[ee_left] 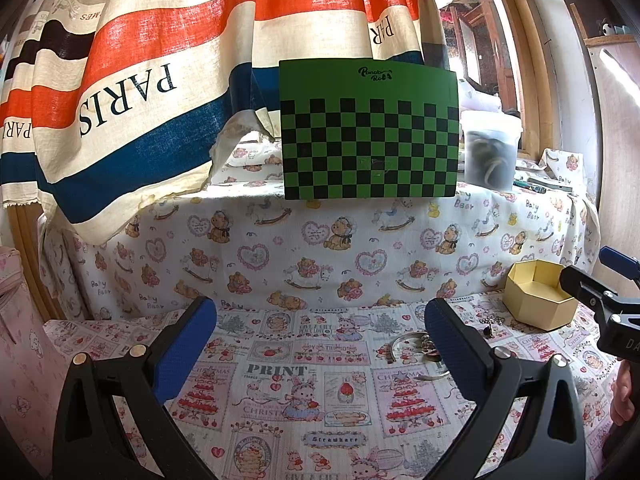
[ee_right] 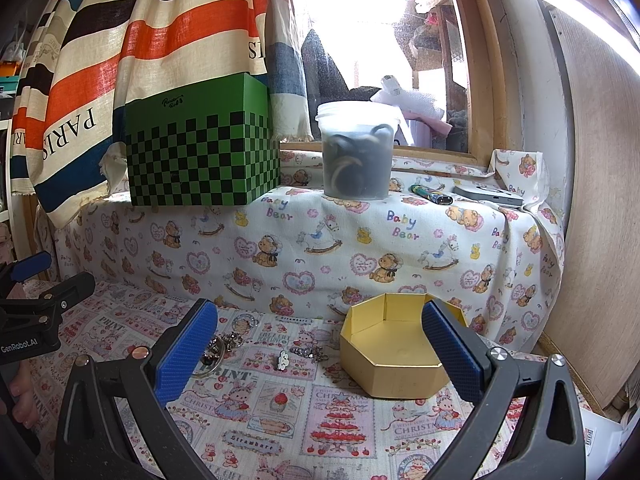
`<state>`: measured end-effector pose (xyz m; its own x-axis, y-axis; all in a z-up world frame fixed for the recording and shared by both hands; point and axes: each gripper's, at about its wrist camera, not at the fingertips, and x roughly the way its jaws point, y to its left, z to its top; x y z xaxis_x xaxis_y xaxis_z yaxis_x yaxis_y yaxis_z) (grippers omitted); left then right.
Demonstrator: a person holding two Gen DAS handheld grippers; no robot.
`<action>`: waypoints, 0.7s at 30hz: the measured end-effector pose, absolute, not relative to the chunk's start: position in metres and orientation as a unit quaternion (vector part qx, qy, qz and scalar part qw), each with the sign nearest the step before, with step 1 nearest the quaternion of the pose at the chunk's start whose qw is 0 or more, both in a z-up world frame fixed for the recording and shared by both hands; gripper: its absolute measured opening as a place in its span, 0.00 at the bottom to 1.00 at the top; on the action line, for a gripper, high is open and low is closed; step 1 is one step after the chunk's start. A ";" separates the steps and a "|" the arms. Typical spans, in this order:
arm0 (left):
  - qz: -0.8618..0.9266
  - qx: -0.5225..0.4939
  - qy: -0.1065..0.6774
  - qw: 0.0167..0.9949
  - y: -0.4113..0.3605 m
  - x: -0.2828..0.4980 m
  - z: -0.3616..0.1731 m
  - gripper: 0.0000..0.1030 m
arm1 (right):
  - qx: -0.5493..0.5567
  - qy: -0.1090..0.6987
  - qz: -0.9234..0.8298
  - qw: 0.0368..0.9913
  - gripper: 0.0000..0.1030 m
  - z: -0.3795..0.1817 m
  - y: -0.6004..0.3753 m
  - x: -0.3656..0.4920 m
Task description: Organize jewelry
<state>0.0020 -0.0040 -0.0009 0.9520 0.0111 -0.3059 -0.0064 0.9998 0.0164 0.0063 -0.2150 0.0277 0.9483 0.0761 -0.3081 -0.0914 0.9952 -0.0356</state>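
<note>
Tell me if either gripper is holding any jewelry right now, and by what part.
Nothing is held. The left gripper and right gripper are both open and empty; the jewelry lies on the cloth beside the gold box.

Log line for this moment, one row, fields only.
left gripper: open, empty | right gripper: open, empty | gold box: open, empty | jewelry: loose on tablecloth, left of box
</note>
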 end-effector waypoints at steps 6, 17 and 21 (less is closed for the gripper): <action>0.005 0.007 0.155 0.988 -0.004 0.002 -0.001 1.00 | -0.025 0.155 0.042 0.987 1.00 0.029 -0.215 0.006; 0.008 0.003 0.160 0.987 -0.001 0.004 -0.003 1.00 | -0.024 0.157 0.041 0.986 1.00 0.028 -0.217 0.006; 0.007 -0.002 0.162 0.987 0.001 0.004 -0.002 1.00 | -0.024 0.155 0.039 0.987 1.00 0.028 -0.217 0.006</action>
